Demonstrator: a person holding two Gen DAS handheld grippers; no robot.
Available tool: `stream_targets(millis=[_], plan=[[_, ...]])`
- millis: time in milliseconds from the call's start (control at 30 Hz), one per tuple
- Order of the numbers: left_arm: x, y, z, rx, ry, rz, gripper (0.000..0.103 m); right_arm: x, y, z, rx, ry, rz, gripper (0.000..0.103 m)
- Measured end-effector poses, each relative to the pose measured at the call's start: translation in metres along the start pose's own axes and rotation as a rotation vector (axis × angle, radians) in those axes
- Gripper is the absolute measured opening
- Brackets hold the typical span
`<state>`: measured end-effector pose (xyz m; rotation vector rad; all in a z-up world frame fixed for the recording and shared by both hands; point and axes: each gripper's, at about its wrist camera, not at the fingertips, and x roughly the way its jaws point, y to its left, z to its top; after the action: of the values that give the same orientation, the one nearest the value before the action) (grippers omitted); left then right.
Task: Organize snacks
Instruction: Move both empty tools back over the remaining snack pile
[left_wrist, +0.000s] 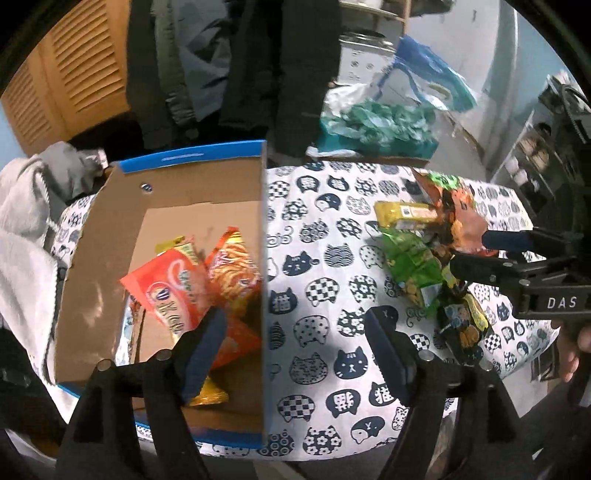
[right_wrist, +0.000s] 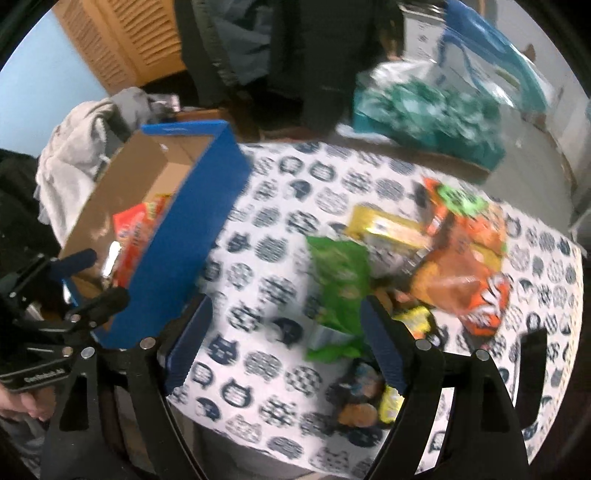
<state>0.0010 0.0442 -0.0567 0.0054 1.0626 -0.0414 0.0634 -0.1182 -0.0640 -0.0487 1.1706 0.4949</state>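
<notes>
A blue cardboard box (left_wrist: 192, 162) stands on the left of the table and holds several red and orange snack packs (left_wrist: 177, 288). My left gripper (left_wrist: 295, 350) is open and empty, straddling the box's right wall. A pile of snacks lies at the right: a green bag (right_wrist: 341, 273), an orange bag (right_wrist: 465, 266), a yellow pack (right_wrist: 384, 225) and a dark pack (right_wrist: 360, 398). My right gripper (right_wrist: 284, 343) is open and empty, low over the cloth beside the green bag. It shows in the left wrist view (left_wrist: 476, 254) at the pile. The box (right_wrist: 188, 236) shows at left.
A cat-print cloth (left_wrist: 332, 258) covers the table. A grey garment (left_wrist: 26, 236) lies left of the box. Teal and blue plastic bags (left_wrist: 376, 125) sit beyond the far edge. Dark coats (left_wrist: 251, 66) hang behind. A shelf (left_wrist: 532, 162) stands at the right.
</notes>
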Motion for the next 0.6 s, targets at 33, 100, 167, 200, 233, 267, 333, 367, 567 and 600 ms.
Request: stream_targets(millis=[33, 100, 167, 200, 233, 267, 333, 367, 567, 600], plan=[[0.001, -0.004, 0.0, 0.011, 0.001, 0.001, 0.078, 0.001, -0.006, -0.003, 0.006, 0.003, -0.002, 0.082], [0.005, -0.016, 0.0, 0.036, 0.011, 0.001, 0.078, 0.003, -0.016, -0.01, 0.023, 0.016, -0.007, 0.082], [0.009, -0.024, 0.0, 0.052, 0.024, -0.007, 0.079, 0.004, -0.026, -0.016, 0.035, 0.029, -0.018, 0.082], [0.011, -0.031, -0.001, 0.067, 0.035, -0.016, 0.079, 0.005, -0.031, -0.02, 0.044, 0.034, -0.022, 0.082], [0.012, -0.035, -0.002, 0.078, 0.04, -0.02, 0.078, 0.006, -0.034, -0.023, 0.049, 0.038, -0.024, 0.082], [0.013, -0.04, -0.003, 0.09, 0.044, -0.022, 0.078, 0.006, -0.038, -0.025, 0.055, 0.042, -0.027, 0.082], [0.017, -0.051, -0.006, 0.122, 0.056, -0.022, 0.078, 0.008, -0.045, -0.031, 0.067, 0.052, -0.038, 0.082], [0.02, -0.056, -0.008, 0.136, 0.064, -0.025, 0.078, 0.009, -0.048, -0.033, 0.072, 0.057, -0.042, 0.082], [0.036, -0.072, -0.016, 0.176, 0.1, -0.019, 0.079, 0.022, -0.063, -0.048, 0.097, 0.112, -0.058, 0.082], [0.041, -0.074, -0.017, 0.181, 0.109, -0.016, 0.079, 0.025, -0.065, -0.051, 0.104, 0.123, -0.054, 0.082]])
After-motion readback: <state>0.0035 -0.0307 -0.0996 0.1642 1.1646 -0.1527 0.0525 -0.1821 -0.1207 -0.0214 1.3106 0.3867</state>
